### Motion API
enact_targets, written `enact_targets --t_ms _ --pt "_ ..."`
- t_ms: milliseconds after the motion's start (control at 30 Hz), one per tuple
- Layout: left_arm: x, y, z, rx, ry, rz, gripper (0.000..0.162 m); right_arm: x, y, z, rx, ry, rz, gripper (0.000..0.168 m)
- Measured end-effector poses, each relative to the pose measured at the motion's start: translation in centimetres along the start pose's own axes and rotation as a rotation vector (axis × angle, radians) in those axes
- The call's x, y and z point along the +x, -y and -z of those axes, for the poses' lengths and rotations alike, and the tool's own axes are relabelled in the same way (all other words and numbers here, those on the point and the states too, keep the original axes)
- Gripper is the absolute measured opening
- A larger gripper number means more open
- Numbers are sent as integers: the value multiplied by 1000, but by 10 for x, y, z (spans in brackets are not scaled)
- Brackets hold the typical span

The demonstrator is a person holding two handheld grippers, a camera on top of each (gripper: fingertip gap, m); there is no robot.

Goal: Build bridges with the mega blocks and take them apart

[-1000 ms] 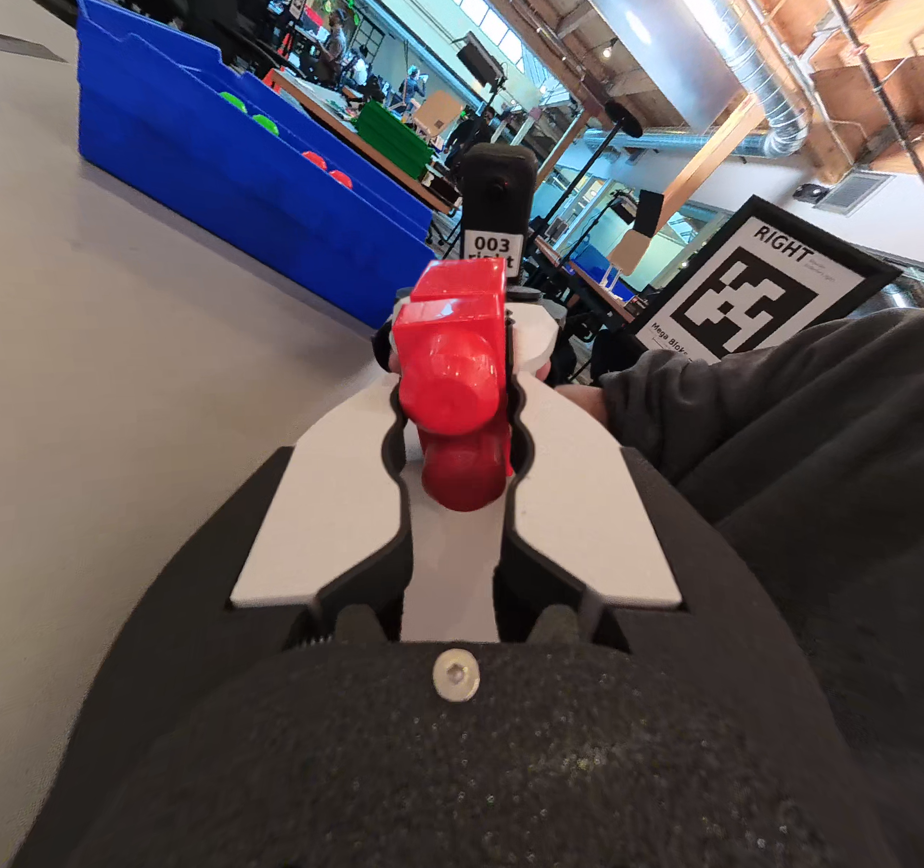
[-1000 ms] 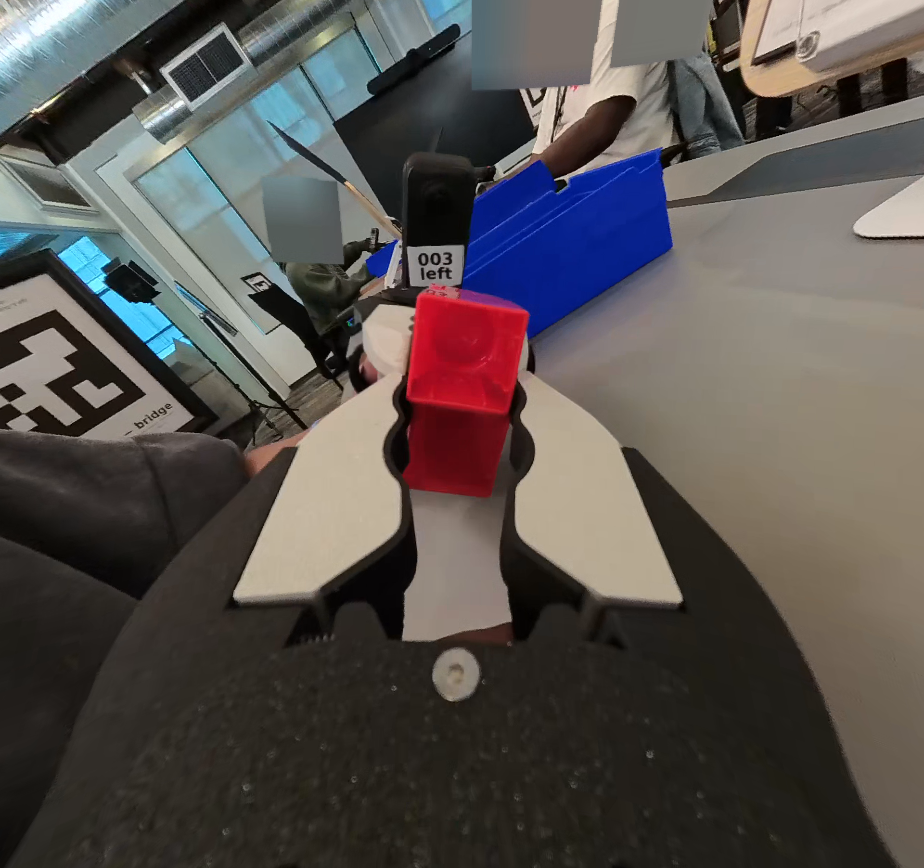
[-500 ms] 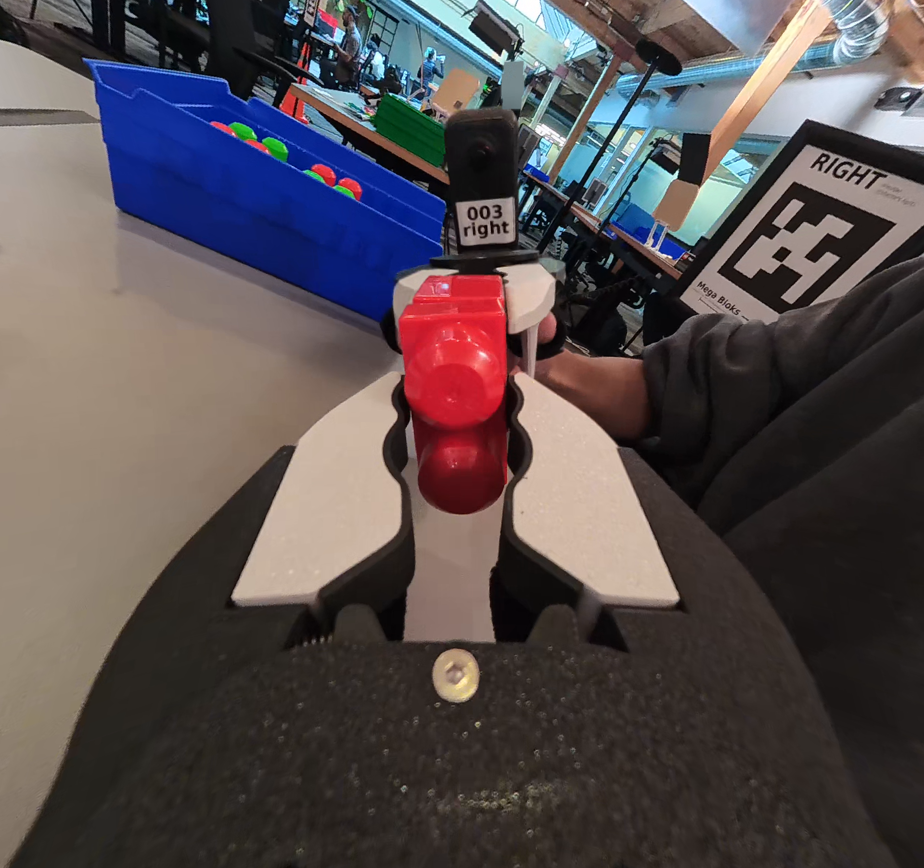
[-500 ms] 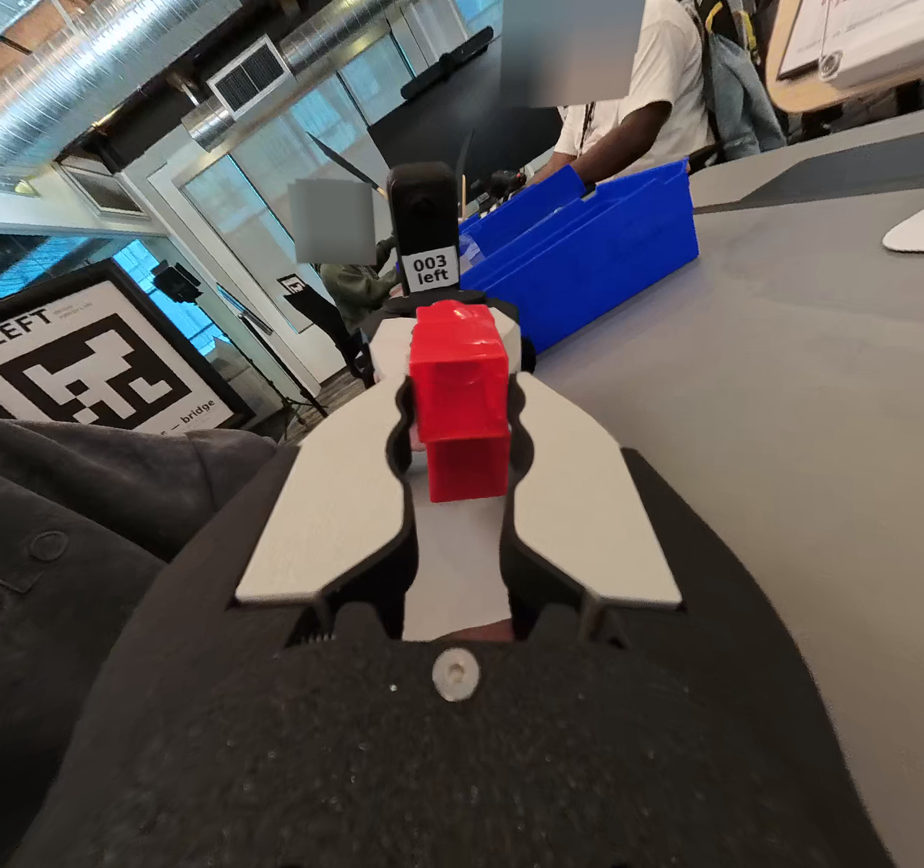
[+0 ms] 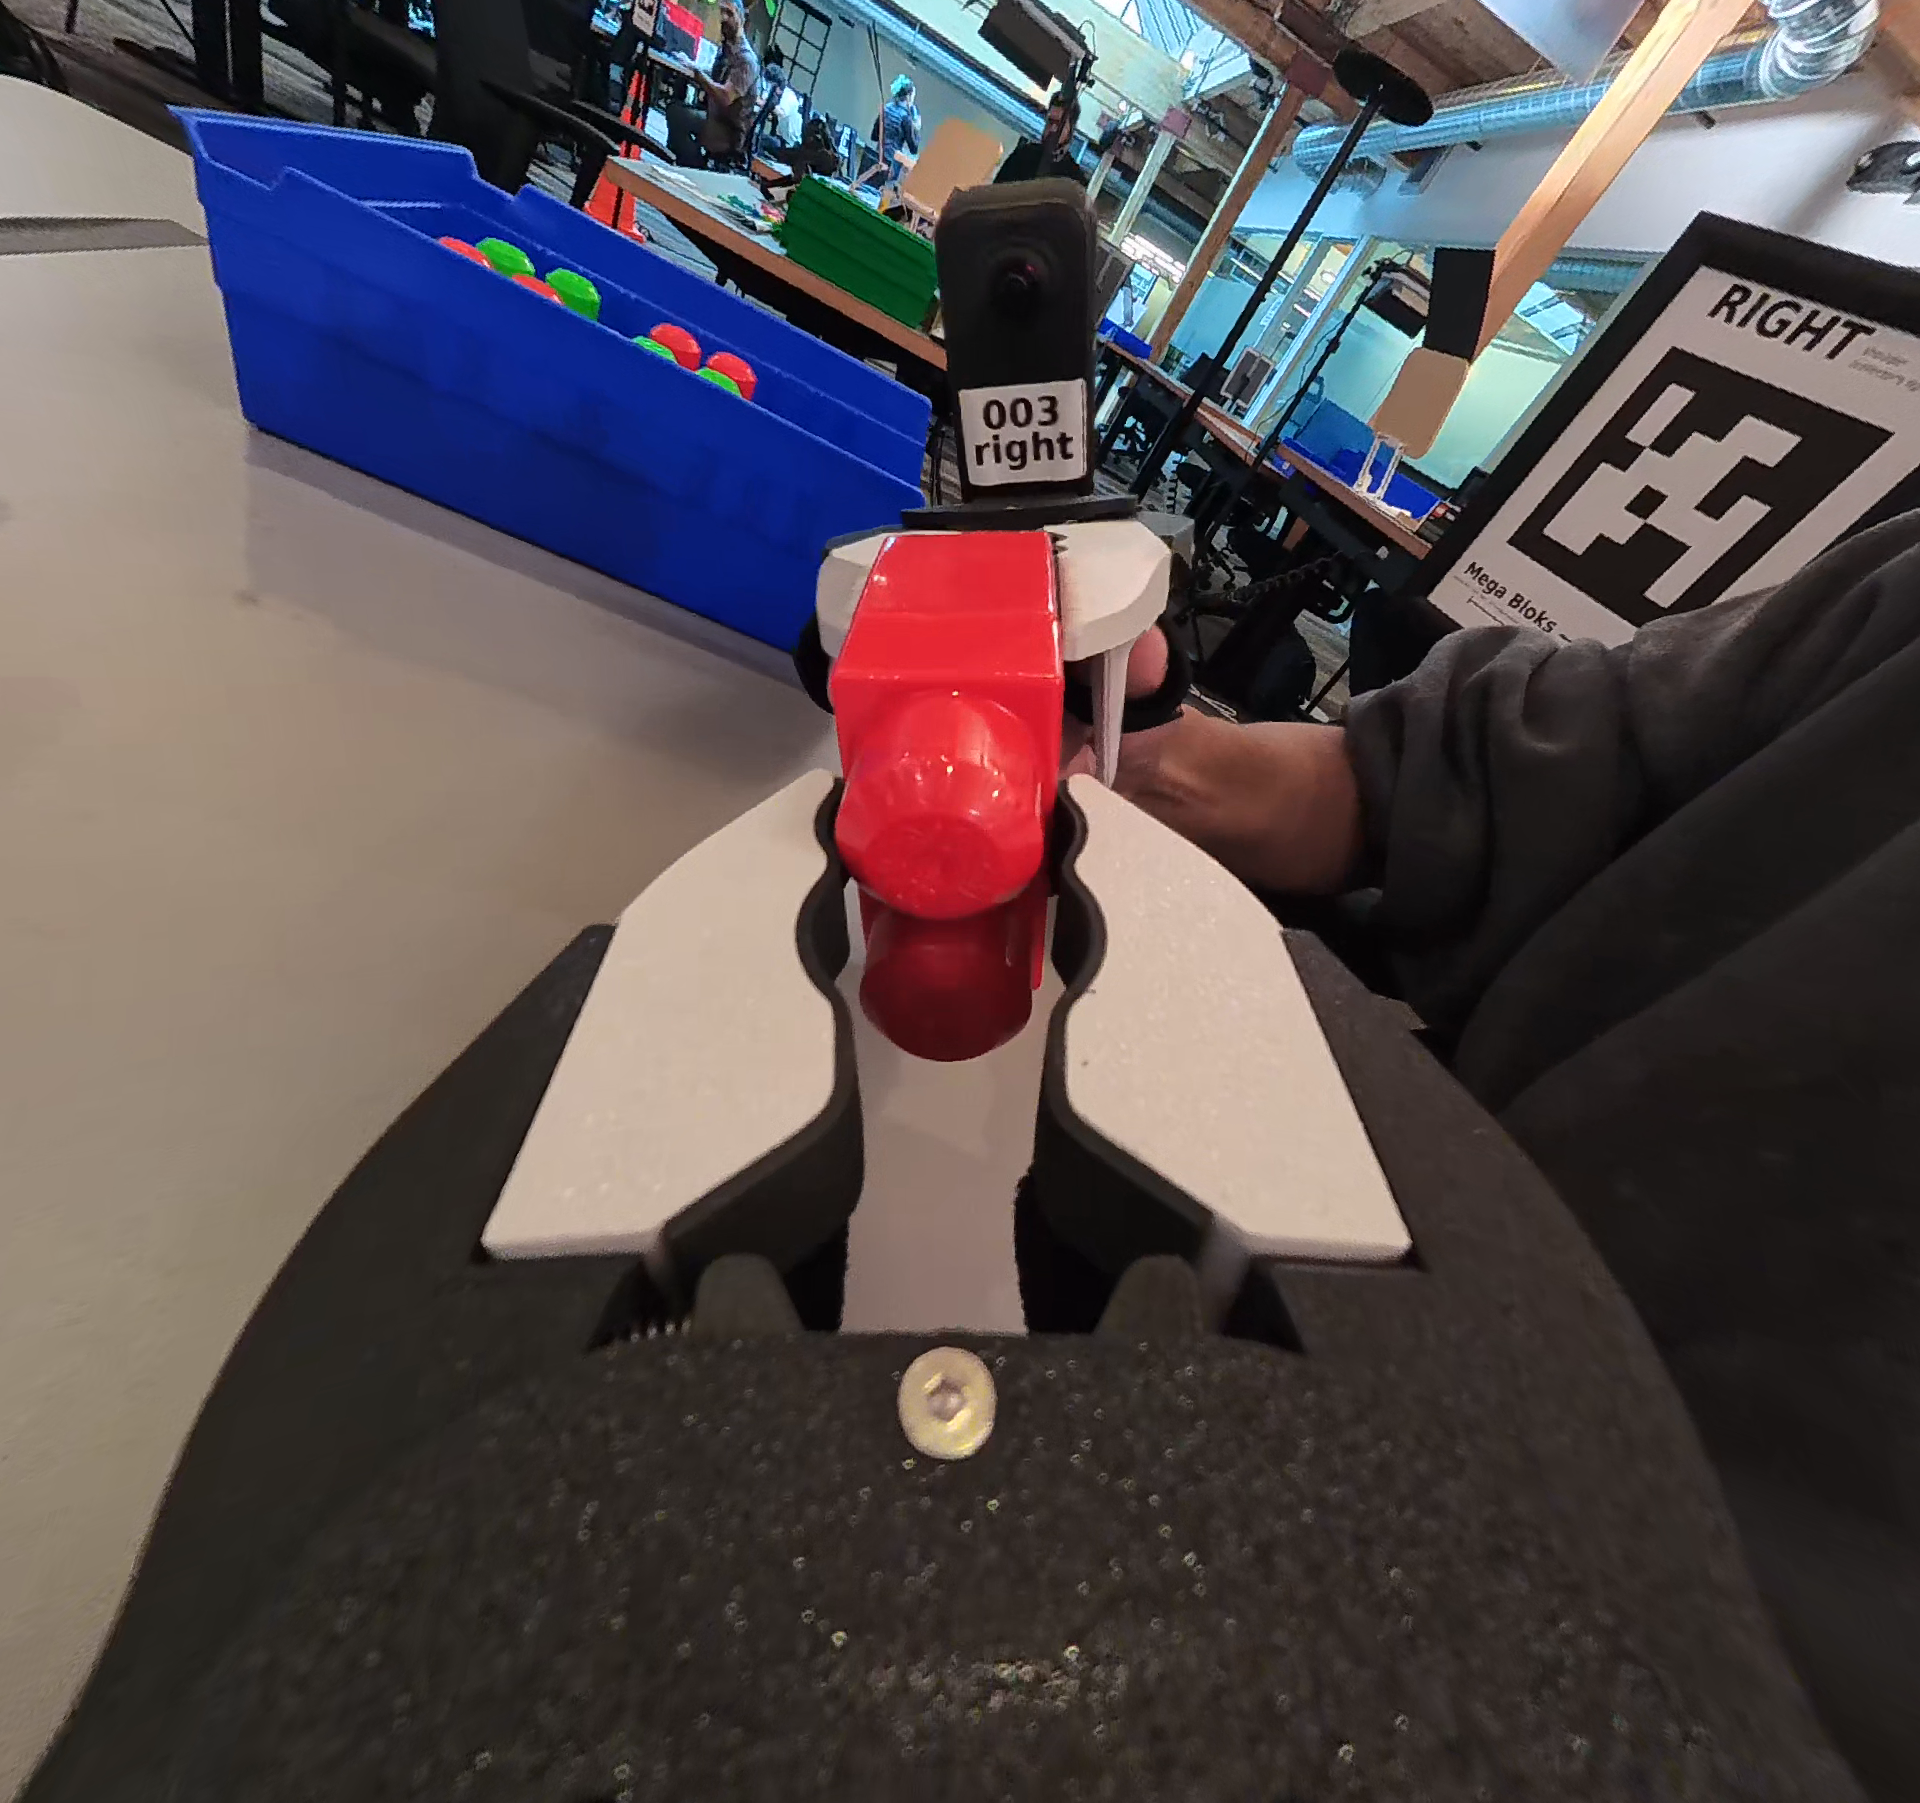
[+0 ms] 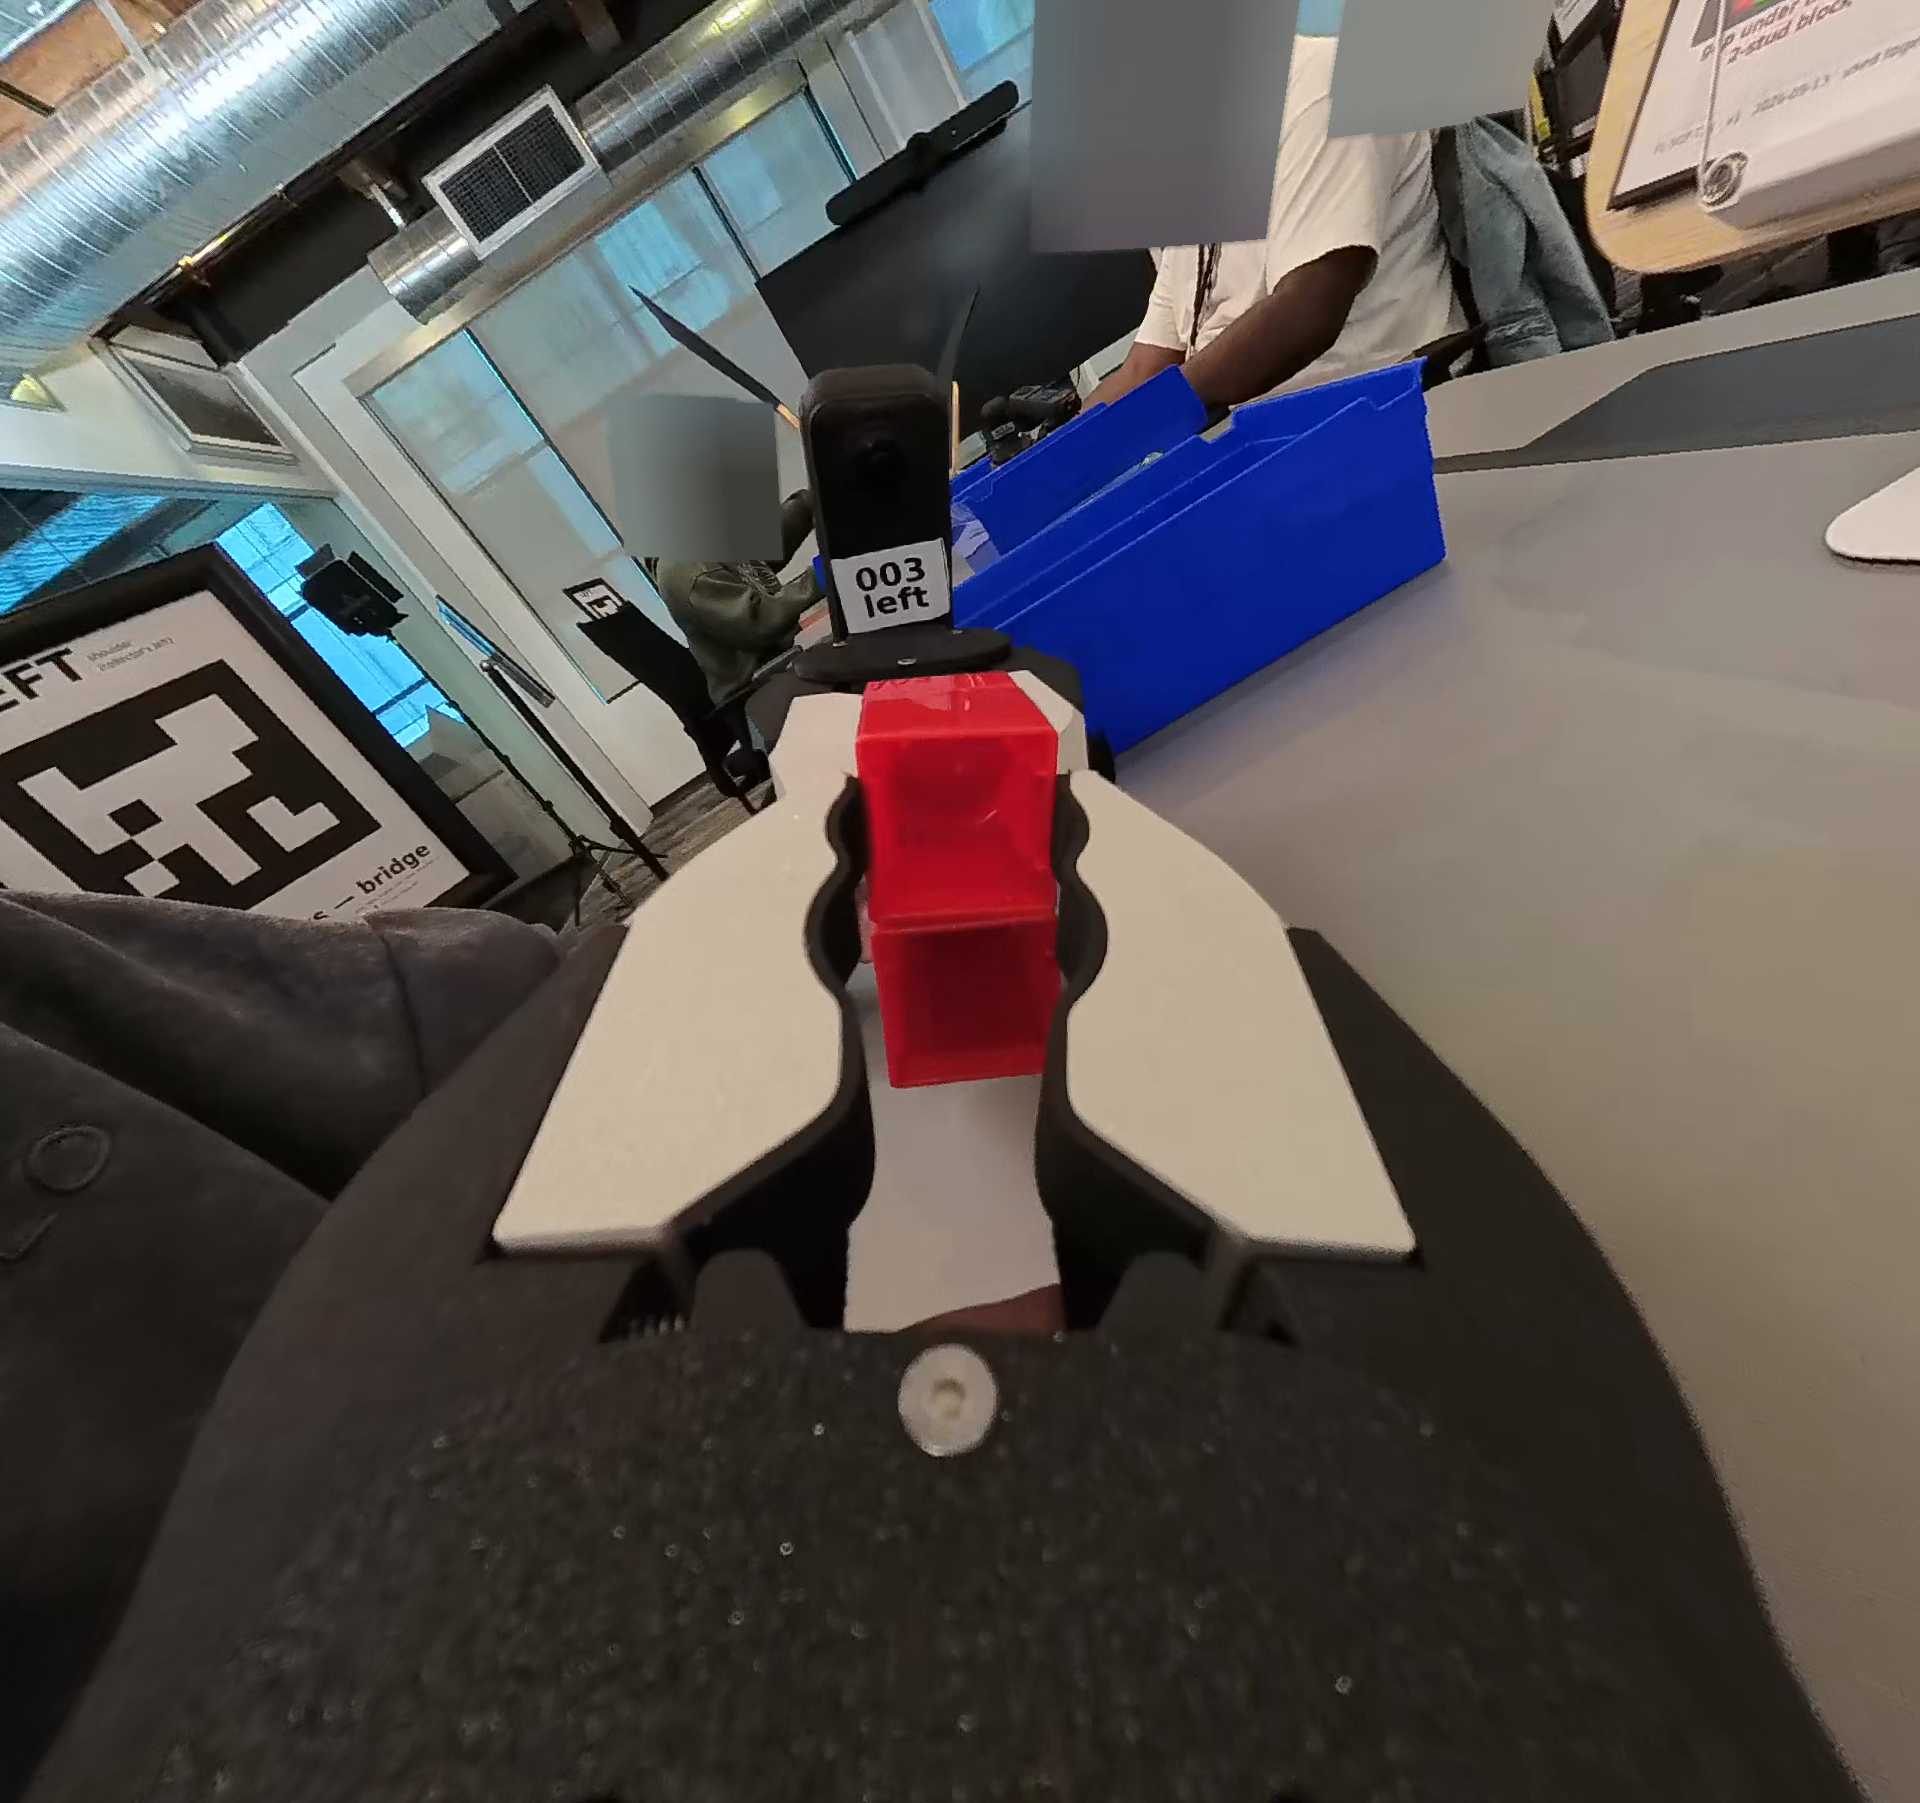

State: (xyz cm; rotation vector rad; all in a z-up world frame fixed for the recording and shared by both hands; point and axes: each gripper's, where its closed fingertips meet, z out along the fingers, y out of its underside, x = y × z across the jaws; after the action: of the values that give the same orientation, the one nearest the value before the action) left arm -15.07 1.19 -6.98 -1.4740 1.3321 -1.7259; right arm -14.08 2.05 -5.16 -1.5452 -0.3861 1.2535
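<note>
Both grippers face each other, left gripper (image 5: 948, 880) and right gripper (image 6: 956, 906), fingers clenched on one red Mega Bloks block (image 5: 951, 714) between them.

Open workshop hall with a grey tabletop (image 5: 312, 818)

Silver ducts (image 6: 260, 91) and wooden beams (image 5: 1579, 153) run in the upper frame; glass walls (image 6: 644, 423) stand behind, with worktables (image 5: 790, 247) far back.

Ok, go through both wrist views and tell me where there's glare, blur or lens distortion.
Left wrist view: bright highlights on the glossy studs of the red block; the blue bin and hall behind stay fairly sharp; wide-angle bending curves the table edge and leans the post. Right wrist view: the red block shows softer sheen, ceiling ducts bow, and the grey patches are added masks, not blur.
</note>
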Motion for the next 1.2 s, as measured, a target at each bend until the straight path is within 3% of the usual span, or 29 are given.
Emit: enact_targets --t_ms 100,200,300,533,667,767,800,867,933,1000,1100,1200 --pt "1 -3 2 -44 0 -26 36 -3 -5 1 -56 20 4 37" --pt "-4 -14 8 -169 51 -98 36 -7 -10 13 -212 4 44 56" --pt "6 -21 10 -260 23 -131 36 -6 -10 18 -444 -71 218 55" --pt "17 -35 -1 -380 -8 -176 36 -16 -44 7 -1018 9 374 43" --pt "17 -36 -1 -405 15 -205 36 -12 -49 8 -1161 -37 463 37" --pt "22 -17 3 -273 32 -191 39 -12 -42 6 -1084 -30 492 36" --pt "23 -4 11 -204 55 -167 51 -11 -39 6 -1042 -45 483 36" --pt "13 22 36 -32 181 -84 66 -8 -32 10 -935 -92 491 36" --pt "7 34 67 159 311 22 66 -12 -28 14 -800 -123 478 36" --pt "8 22 92 300 467 90 72 -15 -21 19 -634 -190 482 36" --pt "27 -14 103 362 630 63 74 -18 2 42 -364 -349 490 36" --pt "49 -22 102 408 705 -53 74 -17 54 108 -68 -601 556 36"
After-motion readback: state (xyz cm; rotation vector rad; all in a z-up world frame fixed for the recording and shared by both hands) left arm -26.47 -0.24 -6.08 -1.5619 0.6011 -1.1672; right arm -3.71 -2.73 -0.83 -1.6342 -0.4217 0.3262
